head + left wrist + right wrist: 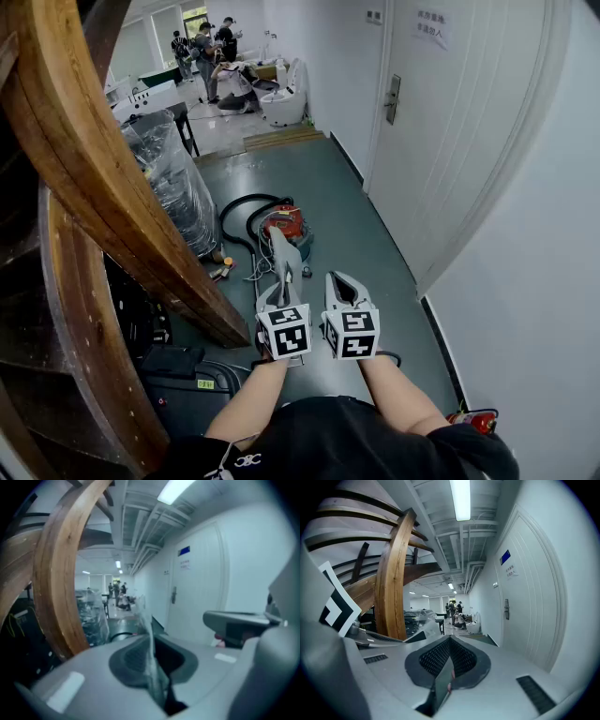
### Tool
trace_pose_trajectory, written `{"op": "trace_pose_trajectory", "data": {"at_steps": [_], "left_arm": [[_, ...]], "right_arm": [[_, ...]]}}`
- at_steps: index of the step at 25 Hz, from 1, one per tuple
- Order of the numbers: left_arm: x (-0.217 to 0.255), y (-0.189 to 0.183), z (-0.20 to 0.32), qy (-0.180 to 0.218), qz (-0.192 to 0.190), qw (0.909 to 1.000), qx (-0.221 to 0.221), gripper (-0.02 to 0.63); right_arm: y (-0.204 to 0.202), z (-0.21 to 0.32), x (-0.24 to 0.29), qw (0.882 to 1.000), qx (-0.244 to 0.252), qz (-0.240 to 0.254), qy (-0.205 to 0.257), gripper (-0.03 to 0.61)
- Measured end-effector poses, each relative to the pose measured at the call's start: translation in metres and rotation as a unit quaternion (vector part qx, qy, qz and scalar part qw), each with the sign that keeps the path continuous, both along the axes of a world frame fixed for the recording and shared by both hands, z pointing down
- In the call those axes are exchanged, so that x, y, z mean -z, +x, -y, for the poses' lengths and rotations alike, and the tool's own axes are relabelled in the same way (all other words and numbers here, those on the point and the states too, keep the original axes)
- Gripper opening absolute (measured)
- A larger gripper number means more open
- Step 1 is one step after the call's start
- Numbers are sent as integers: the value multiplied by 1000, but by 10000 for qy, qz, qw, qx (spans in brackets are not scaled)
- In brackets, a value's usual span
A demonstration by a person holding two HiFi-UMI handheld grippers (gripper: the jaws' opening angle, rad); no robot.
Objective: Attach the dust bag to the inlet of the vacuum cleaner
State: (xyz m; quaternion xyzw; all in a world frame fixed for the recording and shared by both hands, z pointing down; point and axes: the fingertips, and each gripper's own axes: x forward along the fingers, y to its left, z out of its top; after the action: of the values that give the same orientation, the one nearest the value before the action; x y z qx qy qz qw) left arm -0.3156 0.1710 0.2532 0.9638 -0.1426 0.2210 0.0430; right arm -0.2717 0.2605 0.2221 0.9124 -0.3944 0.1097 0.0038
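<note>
A red vacuum cleaner [284, 223] with a black hose [239, 211] lies on the dark floor ahead of me. My left gripper [279, 286] is shut on a thin pale dust bag [285, 251], which sticks up past its tips toward the vacuum. In the left gripper view the bag [146, 632] is a translucent sheet pinched between the jaws of the left gripper [153, 656]. My right gripper [340, 281] is level beside the left one, shut, with nothing in it [449, 660]. The bag's edge [423, 631] shows at the left of the right gripper view.
A curved wooden stair beam [112, 178] runs along the left, with plastic-wrapped goods [173, 178] behind it. A white door [450, 131] and wall close the right side. A black case [183, 380] lies at lower left. People [208, 52] stand far down the hall.
</note>
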Motion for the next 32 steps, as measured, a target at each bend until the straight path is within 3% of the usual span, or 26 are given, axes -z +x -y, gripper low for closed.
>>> {"op": "trace_pose_trajectory", "data": {"at_steps": [22, 32], "left_arm": [[-15, 21, -5, -63, 90, 9988, 483, 29], [-34, 26, 31, -220, 239, 9949, 956, 31]], "right_arm": [[34, -24, -14, 9991, 311, 246, 142, -2], [53, -12, -31, 9978, 521, 406, 3, -2]]}}
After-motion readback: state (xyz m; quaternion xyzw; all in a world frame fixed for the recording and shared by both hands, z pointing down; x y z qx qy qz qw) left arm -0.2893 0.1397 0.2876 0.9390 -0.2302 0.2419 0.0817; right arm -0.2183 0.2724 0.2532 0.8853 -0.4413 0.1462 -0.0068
